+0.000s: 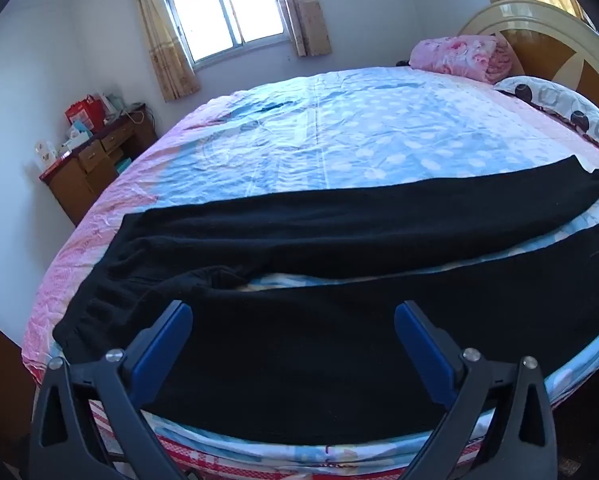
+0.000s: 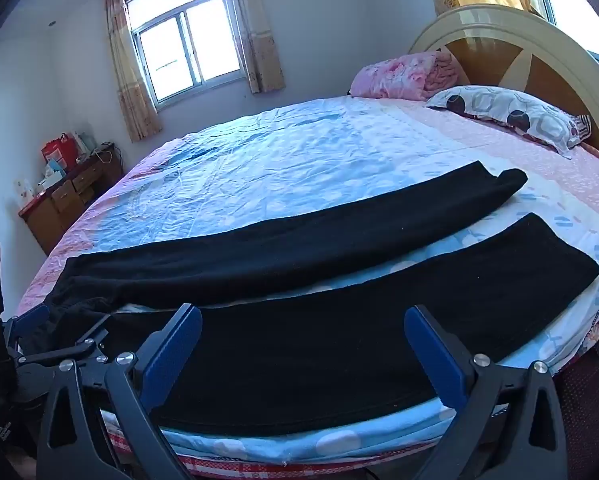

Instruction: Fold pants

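Note:
Black pants lie spread flat on the bed, waistband at the left, both legs running to the right with a strip of sheet showing between them. They also show in the right wrist view. My left gripper is open and empty, hovering over the near leg close to the crotch. My right gripper is open and empty over the near leg, further right. The left gripper shows at the left edge of the right wrist view, by the waistband.
The bed has a blue and pink sheet. A pink folded blanket and a patterned pillow lie by the headboard. A wooden desk with boxes stands at the far left under a window.

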{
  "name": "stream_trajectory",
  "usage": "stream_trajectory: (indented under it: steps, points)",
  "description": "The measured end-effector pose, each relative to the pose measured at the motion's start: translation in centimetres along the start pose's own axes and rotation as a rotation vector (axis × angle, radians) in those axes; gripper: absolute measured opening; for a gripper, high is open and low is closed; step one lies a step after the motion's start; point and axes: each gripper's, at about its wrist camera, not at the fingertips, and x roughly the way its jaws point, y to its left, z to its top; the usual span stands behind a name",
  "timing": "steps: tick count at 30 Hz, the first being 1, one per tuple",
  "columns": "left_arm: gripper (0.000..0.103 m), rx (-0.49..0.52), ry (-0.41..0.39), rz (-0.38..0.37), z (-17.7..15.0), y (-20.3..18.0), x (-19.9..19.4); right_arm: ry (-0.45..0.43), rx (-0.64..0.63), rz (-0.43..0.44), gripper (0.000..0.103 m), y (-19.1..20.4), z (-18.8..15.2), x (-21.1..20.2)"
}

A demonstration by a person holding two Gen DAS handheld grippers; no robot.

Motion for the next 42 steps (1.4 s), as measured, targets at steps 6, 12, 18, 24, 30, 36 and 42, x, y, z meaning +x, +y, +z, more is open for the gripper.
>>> stream_trajectory:
  steps: [6, 12, 18, 24, 30, 36, 42]
  points:
    - [0.103, -0.038, 0.027, -0.039, -0.4, 0.1, 0.6, -0.051, -0.068, -0.019, 0.102, 0.4, 0.3, -0.9]
    - [0.103, -0.035, 0.029, -0.047, -0.4, 0.3, 0.5, -0.031, -0.059, -0.022, 0.102, 0.4, 0.0, -0.6]
    - [0.103, -0.034, 0.033, -0.049, -0.5, 0.3, 0.5, -0.027, -0.054, -0.022, 0.102, 0.4, 0.0, -0.5]
    - [0.103, -0.036, 0.034, -0.054, -0.6, 0.2, 0.4, -0.028, -0.057, -0.021, 0.102, 0.5, 0.1, -0.5]
    - [0.103, -0.036, 0.031, -0.057, -0.6, 0.2, 0.1, -0.027, -0.053, -0.023, 0.102, 0.4, 0.1, -0.6]
    - [0.103, -0.036, 0.031, -0.059, -0.6, 0.2, 0.1, -0.032, -0.051, -0.025, 0.102, 0.4, 0.3, -0.7]
    - [0.103, -0.041, 0.037, -0.062, -0.7, 0.2, 0.0, -0.031, -0.052, -0.026, 0.102, 0.3, 0.4, -0.8]
